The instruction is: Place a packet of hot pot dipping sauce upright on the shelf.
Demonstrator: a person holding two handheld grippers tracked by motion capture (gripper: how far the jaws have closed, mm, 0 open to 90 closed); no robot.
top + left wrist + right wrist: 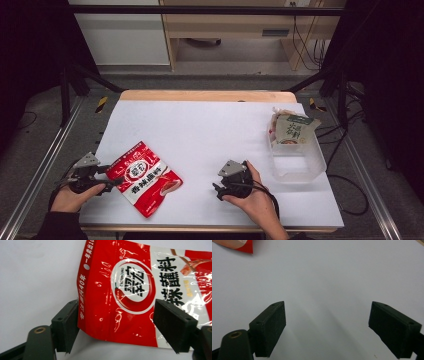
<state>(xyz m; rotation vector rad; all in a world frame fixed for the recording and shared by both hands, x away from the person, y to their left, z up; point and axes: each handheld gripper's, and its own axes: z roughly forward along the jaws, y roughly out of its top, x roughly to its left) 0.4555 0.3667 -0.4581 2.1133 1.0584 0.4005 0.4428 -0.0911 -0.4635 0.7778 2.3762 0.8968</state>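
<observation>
Red and white foil is what your left claw [111, 178] is dealing with: the sauce packet [144, 177] lies flat on the white table [210, 135], just ahead of that claw, with its near end sitting between the two black pads. In the left gripper view the packet [140, 292] runs up and away from the jaws, one pad right at its long red edge and the other pad [172, 323] over its printed face. You've got the jaws spread wide there, so nothing's pinched; the pads bracket the packet's end but aren't closed on it. Can't tell if either pad is actually touching the foil.

Your right claw [218, 189] is well apart from the packet, off to the packet's far side, low over bare table. It's released too: in the right gripper view the pads [270, 326] stand wide with only white surface between them, and a red corner of the packet [247, 248] peeks in at the upper left.

Beyond your right claw and off to its outer side sits a clear plastic tub [300, 162] with another sauce pouch [292, 129] leaning in its far end.
</observation>
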